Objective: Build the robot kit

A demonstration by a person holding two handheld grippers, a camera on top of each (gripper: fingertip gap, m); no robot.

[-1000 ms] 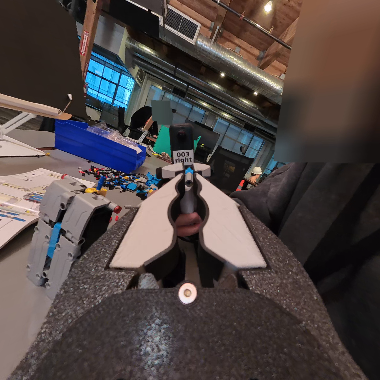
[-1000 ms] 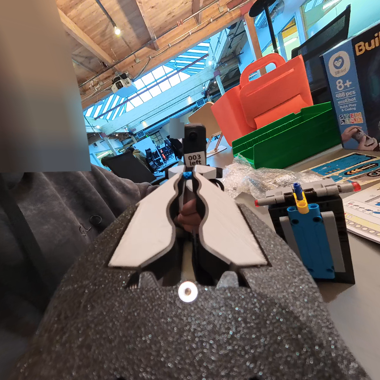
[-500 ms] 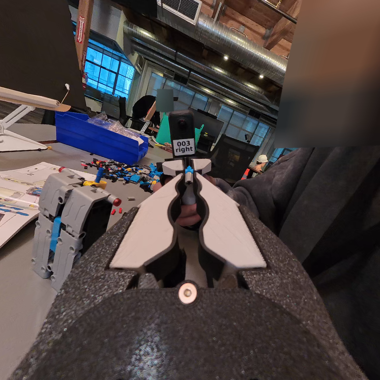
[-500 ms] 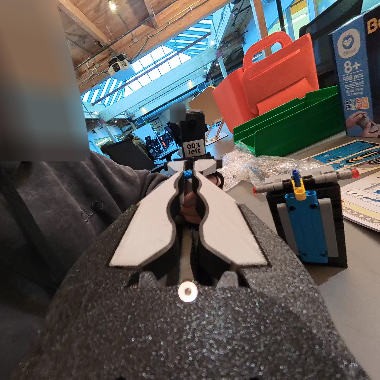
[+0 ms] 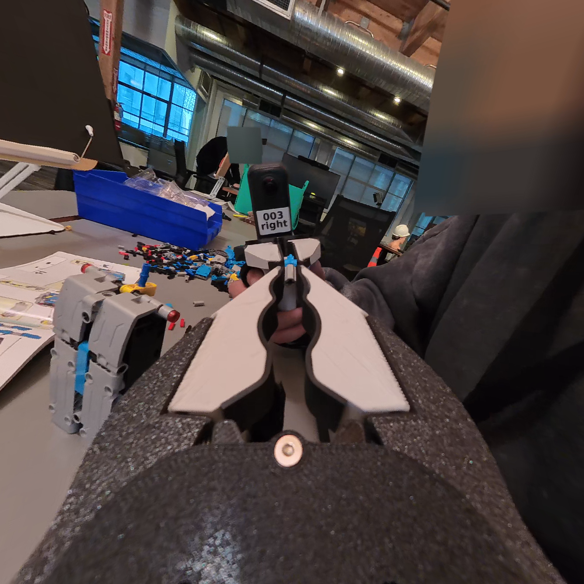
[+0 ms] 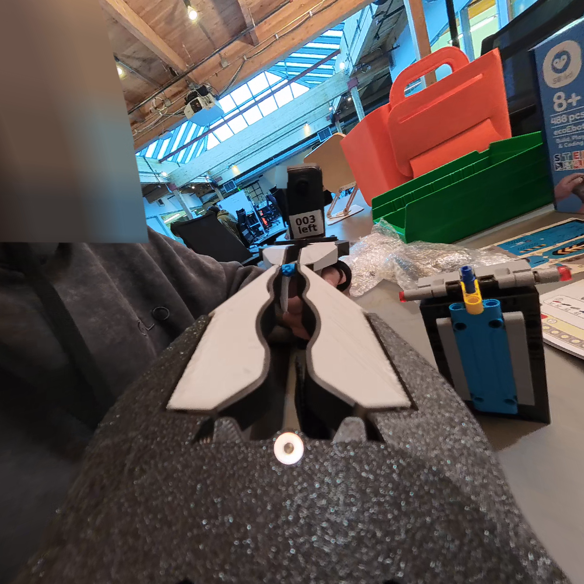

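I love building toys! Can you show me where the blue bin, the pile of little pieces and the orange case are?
blue bin (image 5: 148, 211): left wrist view, its long side wall.
pile of little pieces (image 5: 189, 260): left wrist view, middle of the heap.
orange case (image 6: 442, 126): right wrist view, its front flap.

Both wrist cameras are facing each other at close range, sharing the brick model (image 5: 104, 341) (image 6: 483, 344) between them.

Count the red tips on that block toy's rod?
2. One tip caps the grey rod's end beside the crinkly plastic; the other tip caps the end by the booklet. Others may be hidden.
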